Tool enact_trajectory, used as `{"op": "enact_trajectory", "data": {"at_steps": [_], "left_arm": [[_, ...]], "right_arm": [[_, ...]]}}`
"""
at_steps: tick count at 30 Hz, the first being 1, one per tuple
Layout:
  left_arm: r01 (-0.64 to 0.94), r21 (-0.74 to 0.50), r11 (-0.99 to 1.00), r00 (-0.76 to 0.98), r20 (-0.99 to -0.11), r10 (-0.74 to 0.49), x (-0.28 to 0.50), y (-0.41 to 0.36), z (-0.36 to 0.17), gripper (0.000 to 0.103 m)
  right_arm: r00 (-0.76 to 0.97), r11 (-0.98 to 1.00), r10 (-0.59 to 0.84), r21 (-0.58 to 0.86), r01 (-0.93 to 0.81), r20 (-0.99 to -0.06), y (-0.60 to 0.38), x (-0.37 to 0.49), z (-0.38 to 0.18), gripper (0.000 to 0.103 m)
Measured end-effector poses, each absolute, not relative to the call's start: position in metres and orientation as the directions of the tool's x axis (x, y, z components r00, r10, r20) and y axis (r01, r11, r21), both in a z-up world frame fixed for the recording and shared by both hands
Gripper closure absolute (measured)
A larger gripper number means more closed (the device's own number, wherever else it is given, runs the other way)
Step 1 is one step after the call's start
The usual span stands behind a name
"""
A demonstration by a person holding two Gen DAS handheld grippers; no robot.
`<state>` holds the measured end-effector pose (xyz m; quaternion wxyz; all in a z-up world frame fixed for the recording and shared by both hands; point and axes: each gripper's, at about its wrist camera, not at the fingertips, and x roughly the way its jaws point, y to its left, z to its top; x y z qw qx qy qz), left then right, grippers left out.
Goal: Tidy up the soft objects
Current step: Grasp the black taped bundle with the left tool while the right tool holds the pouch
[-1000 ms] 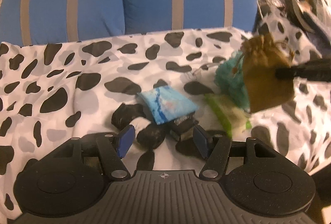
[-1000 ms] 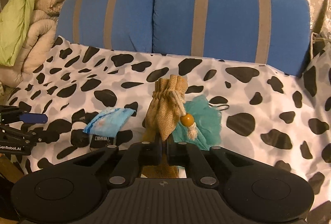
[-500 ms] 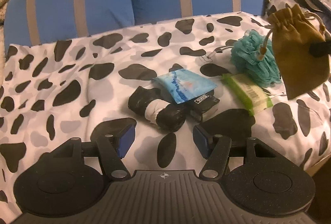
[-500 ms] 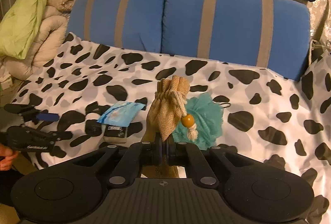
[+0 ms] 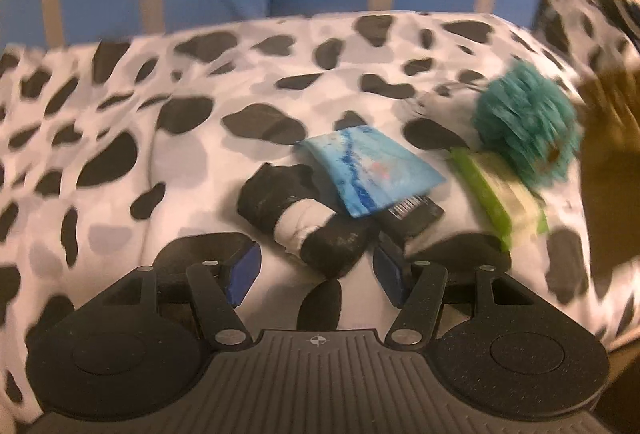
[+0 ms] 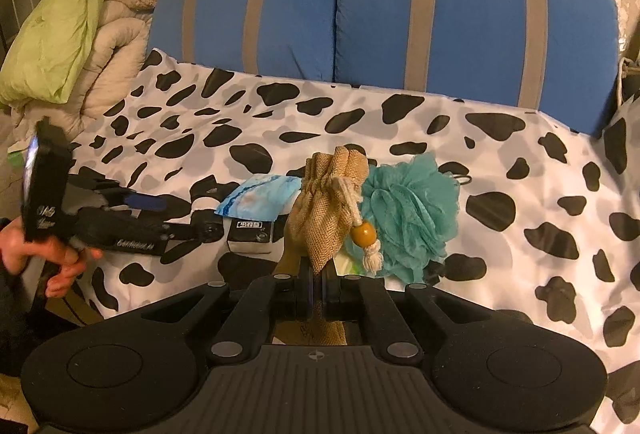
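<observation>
My right gripper (image 6: 316, 298) is shut on a tan burlap drawstring pouch (image 6: 330, 207) with an orange bead, held above the cow-print sheet (image 6: 520, 185). A teal bath pouf (image 6: 408, 218) lies behind it. My left gripper (image 5: 316, 270) is open, low over the sheet, with a black-and-white rolled sock (image 5: 304, 218) just ahead between its blue pads (image 5: 244, 272). A blue packet (image 5: 368, 169) rests on a black box (image 5: 412, 211). A green-edged sponge (image 5: 500, 197) and the pouf (image 5: 528, 125) lie to the right. The pouch (image 5: 608, 137) blurs at the far right.
Two blue cushions with grey stripes (image 6: 440, 17) stand behind the sheet. Green and beige quilts (image 6: 80, 25) are piled at the left. The left gripper and the hand holding it (image 6: 60, 218) show at the sheet's left front edge in the right wrist view.
My left gripper has moved forward toward the rolled sock, which now sits close between its pads. My right gripper has pulled back a little with the pouch still held.
</observation>
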<state>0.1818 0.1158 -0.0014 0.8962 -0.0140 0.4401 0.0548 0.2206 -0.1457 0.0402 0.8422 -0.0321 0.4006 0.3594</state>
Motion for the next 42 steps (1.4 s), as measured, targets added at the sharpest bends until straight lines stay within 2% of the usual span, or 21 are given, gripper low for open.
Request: {"op": "enact_trajectory", "data": {"at_steps": [6, 14, 18, 20, 23, 24, 27, 31, 42], "left_arm": [[-0.311, -0.149, 0.939, 0.566, -0.822, 0.056, 0.198, 0.145, -0.004, 0.042], [-0.455, -0.248, 0.855, 0.532, -0.846, 0.037, 0.221, 0.165, -0.019, 0.042], [-0.528, -0.376, 0.762, 0.531, -0.846, -0.049, 0.222, 0.179, -0.033, 0.043], [-0.535, -0.394, 0.747, 0.545, -0.837, -0.051, 0.223, 0.181, -0.034, 0.044], [-0.534, -0.399, 0.745, 0.553, -0.832, -0.049, 0.227, 0.18, -0.036, 0.055], [-0.537, -0.391, 0.747, 0.549, -0.835, -0.043, 0.228, 0.179, -0.037, 0.061], [-0.536, -0.395, 0.746, 0.546, -0.836, -0.05, 0.228, 0.178, -0.036, 0.064], [-0.513, -0.453, 0.729, 0.556, -0.822, -0.12, 0.226, 0.179, -0.035, 0.066], [-0.425, -0.454, 0.783, 0.632, -0.768, -0.102, 0.2, 0.168, 0.005, 0.066]], "right_arm": [[0.415, 0.741, 0.581, 0.244, -0.626, -0.7, -0.151, 0.222, 0.039, 0.097], [0.411, 0.743, 0.581, 0.252, -0.62, -0.703, -0.157, 0.224, 0.036, 0.097], [0.41, 0.744, 0.581, 0.254, -0.619, -0.703, -0.159, 0.225, 0.036, 0.097], [0.407, 0.74, 0.586, 0.258, -0.621, -0.701, -0.16, 0.224, 0.036, 0.097], [0.406, 0.739, 0.586, 0.257, -0.623, -0.701, -0.161, 0.224, 0.035, 0.097], [0.406, 0.74, 0.584, 0.256, -0.622, -0.703, -0.161, 0.224, 0.035, 0.097], [0.403, 0.742, 0.579, 0.253, -0.62, -0.709, -0.163, 0.223, 0.033, 0.097], [0.405, 0.75, 0.57, 0.252, -0.611, -0.714, -0.166, 0.223, 0.031, 0.097], [0.362, 0.748, 0.585, 0.309, -0.588, -0.726, -0.168, 0.225, 0.023, 0.097]]}}
